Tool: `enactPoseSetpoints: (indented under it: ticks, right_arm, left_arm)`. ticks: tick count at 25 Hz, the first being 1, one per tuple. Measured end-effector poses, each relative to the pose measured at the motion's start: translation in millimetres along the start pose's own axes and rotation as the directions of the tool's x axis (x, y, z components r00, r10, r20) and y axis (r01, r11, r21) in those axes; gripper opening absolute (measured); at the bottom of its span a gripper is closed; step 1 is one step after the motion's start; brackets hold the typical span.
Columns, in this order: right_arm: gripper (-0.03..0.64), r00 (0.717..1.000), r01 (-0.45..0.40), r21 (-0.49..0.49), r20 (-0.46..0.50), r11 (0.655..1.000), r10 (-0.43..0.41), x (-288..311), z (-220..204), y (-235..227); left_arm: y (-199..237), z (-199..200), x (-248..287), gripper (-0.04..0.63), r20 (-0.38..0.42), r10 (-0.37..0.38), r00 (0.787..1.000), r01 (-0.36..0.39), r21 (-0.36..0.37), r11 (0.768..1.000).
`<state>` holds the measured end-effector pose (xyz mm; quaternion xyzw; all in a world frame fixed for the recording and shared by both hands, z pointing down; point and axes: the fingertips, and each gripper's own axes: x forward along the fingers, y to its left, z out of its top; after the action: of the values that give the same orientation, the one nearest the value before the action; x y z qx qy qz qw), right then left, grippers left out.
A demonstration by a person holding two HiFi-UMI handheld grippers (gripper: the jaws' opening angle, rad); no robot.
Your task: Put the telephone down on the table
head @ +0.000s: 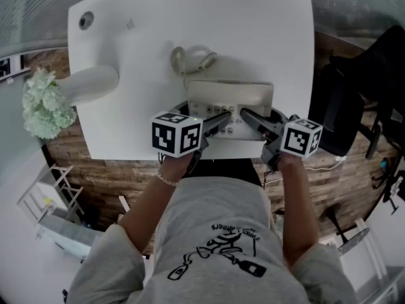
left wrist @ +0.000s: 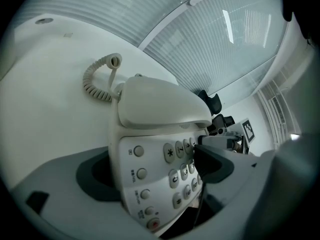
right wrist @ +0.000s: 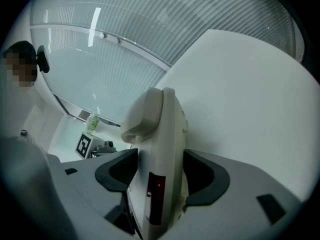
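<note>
Sitting at the 6 o'clock edge of the tabletop (head: 253, 30), telephone (head: 231, 97) is clamped by right gripper (head: 248, 116); left gripper (head: 221, 120) jaws are spread around it. If snagged on withdrawal, it could be dragged off.

Bright, even light; heavy fisheye warping at edges.
</note>
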<state>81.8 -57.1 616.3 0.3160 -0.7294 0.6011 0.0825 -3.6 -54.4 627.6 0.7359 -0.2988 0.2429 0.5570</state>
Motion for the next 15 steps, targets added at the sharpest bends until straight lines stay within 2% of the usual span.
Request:
enactPoseSetpoints:
  ticks: [15]
  right_arm:
    - [0.305,1.0,0.01,0.004,-0.016,1.0,-0.01,4.3,-0.1,-1.8]
  left_arm:
    - [7.7,-2.3,-4.4,0.46,0.02,0.091,0.996,-0.09,-0.042,0.995]
